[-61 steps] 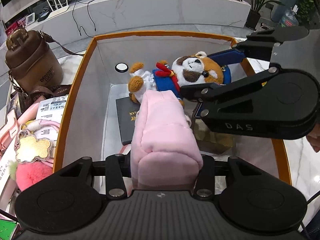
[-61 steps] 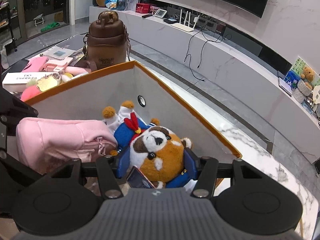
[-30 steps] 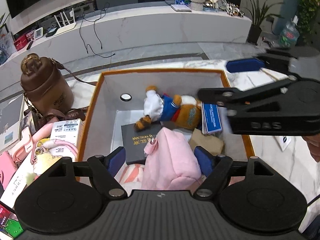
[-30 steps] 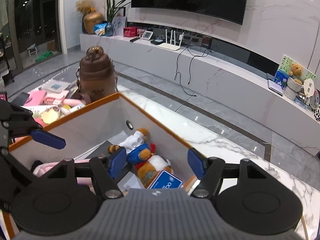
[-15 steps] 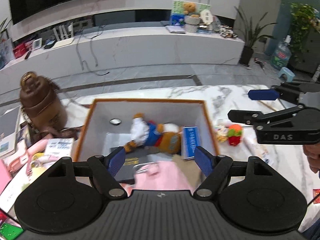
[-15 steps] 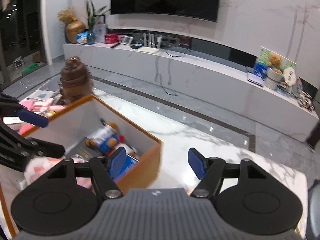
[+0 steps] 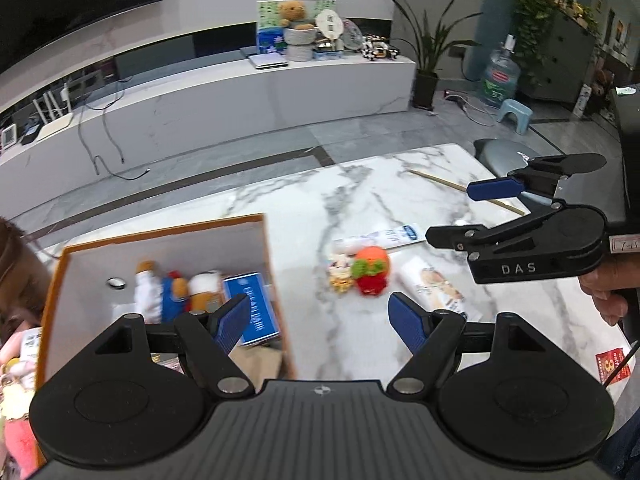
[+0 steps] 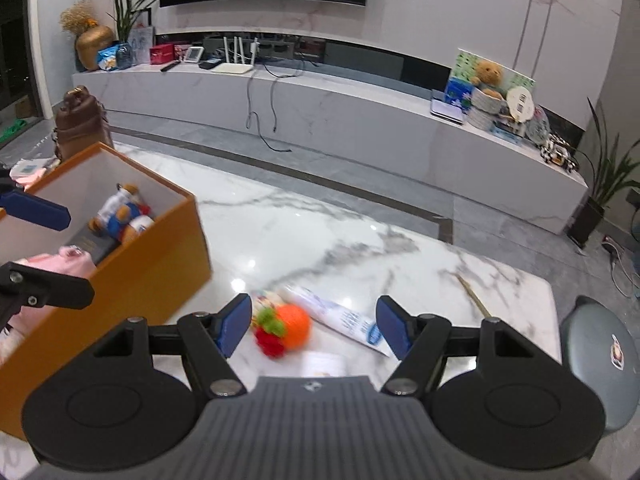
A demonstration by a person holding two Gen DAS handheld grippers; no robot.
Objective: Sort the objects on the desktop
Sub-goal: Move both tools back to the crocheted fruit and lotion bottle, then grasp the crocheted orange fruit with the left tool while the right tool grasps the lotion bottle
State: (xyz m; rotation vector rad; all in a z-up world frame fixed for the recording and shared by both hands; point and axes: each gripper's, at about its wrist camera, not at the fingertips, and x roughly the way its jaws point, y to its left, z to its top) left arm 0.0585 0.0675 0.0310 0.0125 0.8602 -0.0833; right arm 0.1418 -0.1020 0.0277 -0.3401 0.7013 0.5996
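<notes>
An orange box [image 7: 276, 264] [image 8: 152, 264] on the marble table holds a plush dog [image 7: 176, 292] [image 8: 120, 216], a blue pack [image 7: 252, 312], a dark book and a pink pouch [image 8: 68, 260]. To its right lie an orange-and-red knitted toy [image 7: 370, 270] [image 8: 286, 330], a small figure [image 7: 338, 276], a toothpaste tube [image 7: 384, 238] [image 8: 344, 318] and a printed packet [image 7: 434, 290]. My left gripper [image 7: 320, 322] is open and empty above the box's right wall. My right gripper [image 8: 314, 326] [image 7: 468, 212] is open and empty over the knitted toy.
A brown bag [image 8: 78, 120] and pink items [image 7: 16, 360] stand left of the box. A thin stick [image 7: 464, 192] [image 8: 474, 298] lies at the table's far right. A grey stool [image 8: 600, 356] stands beyond the right edge. A red card [image 7: 612, 366] lies near the front right.
Both grippers let go of the pink pouch and the plush dog in the box, opened, rose and swung right towards the loose items on the table.
</notes>
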